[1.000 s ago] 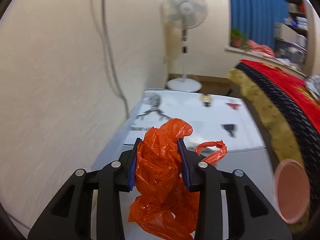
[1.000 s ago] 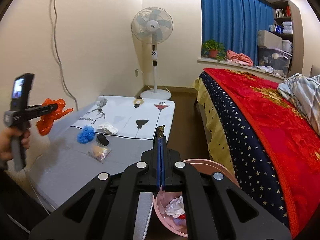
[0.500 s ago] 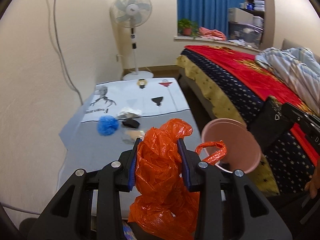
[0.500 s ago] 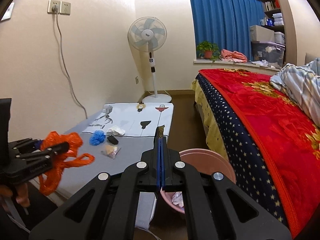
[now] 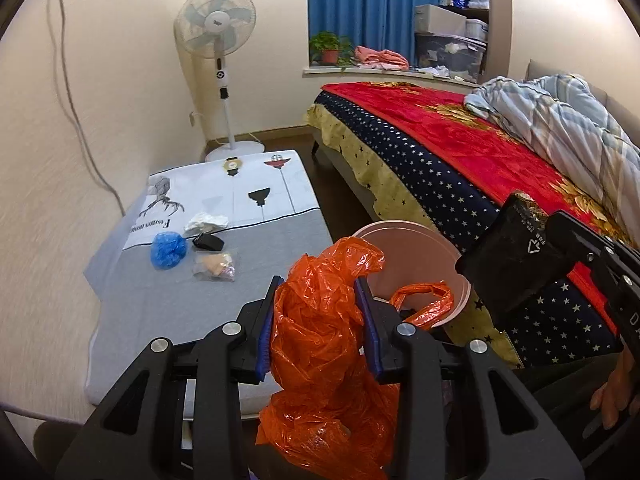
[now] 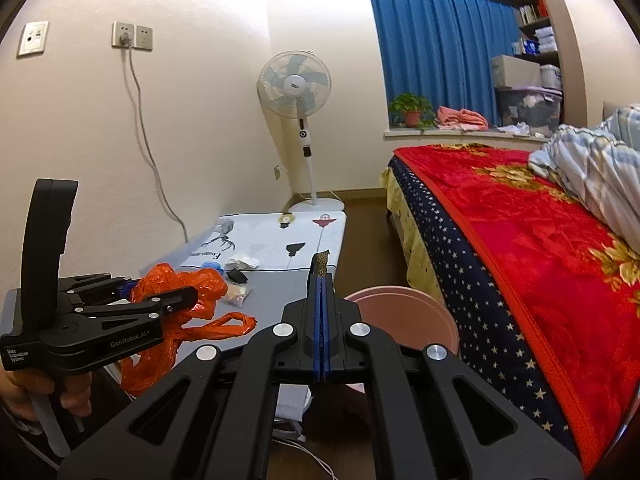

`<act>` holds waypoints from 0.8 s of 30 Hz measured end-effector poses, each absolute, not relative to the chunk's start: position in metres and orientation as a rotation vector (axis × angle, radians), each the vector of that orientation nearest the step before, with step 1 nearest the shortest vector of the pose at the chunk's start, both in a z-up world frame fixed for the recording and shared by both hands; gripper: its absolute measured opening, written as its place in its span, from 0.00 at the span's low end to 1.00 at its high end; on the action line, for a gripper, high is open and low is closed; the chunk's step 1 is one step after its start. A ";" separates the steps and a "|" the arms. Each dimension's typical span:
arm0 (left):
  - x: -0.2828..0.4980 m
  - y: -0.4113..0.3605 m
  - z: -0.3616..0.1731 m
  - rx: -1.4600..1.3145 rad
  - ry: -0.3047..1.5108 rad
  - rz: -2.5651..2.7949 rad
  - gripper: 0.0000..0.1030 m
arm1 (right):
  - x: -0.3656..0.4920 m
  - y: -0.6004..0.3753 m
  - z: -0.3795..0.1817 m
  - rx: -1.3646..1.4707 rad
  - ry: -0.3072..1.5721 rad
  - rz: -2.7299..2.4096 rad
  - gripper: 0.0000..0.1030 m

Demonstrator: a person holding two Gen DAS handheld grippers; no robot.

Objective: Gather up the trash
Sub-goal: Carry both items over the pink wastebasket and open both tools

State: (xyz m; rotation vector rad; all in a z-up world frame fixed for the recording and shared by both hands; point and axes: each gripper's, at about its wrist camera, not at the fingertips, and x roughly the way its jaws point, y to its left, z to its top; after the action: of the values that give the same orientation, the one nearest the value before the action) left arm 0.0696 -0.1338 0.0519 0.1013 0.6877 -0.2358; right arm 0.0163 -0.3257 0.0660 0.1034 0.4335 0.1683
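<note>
My left gripper [image 5: 318,284] is shut on a crumpled orange plastic bag [image 5: 320,344], whose handle loop [image 5: 424,300] dangles to the right, in front of the pink bin [image 5: 408,240]. The right wrist view shows that left gripper [image 6: 160,288] with the orange bag [image 6: 180,284] over the table's near end. My right gripper [image 6: 321,280] is shut on a flat black packet [image 6: 321,262], seen edge-on. In the left wrist view the black packet [image 5: 516,256] hangs beside the bin, pinched by the right gripper [image 5: 562,240]. The bin's [image 6: 400,308] inside is hidden.
On the grey-and-white table cover [image 5: 180,320] lie a blue wad [image 5: 168,250], a white tissue [image 5: 206,222], a small black item [image 5: 208,243] and a clear packet [image 5: 214,266]. A bed with a red blanket [image 5: 460,140] runs along the right. A standing fan [image 5: 218,40] stands behind the table.
The left gripper swung from facing the wall round toward the table's near end and the pink bin, still gripping the orange bag. The right gripper drew back and lifted a little with its packet.
</note>
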 end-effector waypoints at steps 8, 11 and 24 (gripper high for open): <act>0.086 -0.151 0.045 0.109 0.716 -0.273 0.34 | 0.026 -0.338 0.057 0.109 0.464 0.138 0.01; 0.100 -0.163 0.043 0.110 0.737 -0.312 0.35 | 0.035 -0.345 0.059 0.112 0.471 0.116 0.01; 0.200 -0.233 0.010 0.125 0.778 -0.399 0.36 | 0.129 -0.376 0.046 0.019 0.541 -0.025 0.01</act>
State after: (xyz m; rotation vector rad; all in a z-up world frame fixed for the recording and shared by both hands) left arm 0.2001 -0.2332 0.0101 0.1246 0.7777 -0.3990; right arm 0.1290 -0.3759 0.0462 0.0192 0.5411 -0.0253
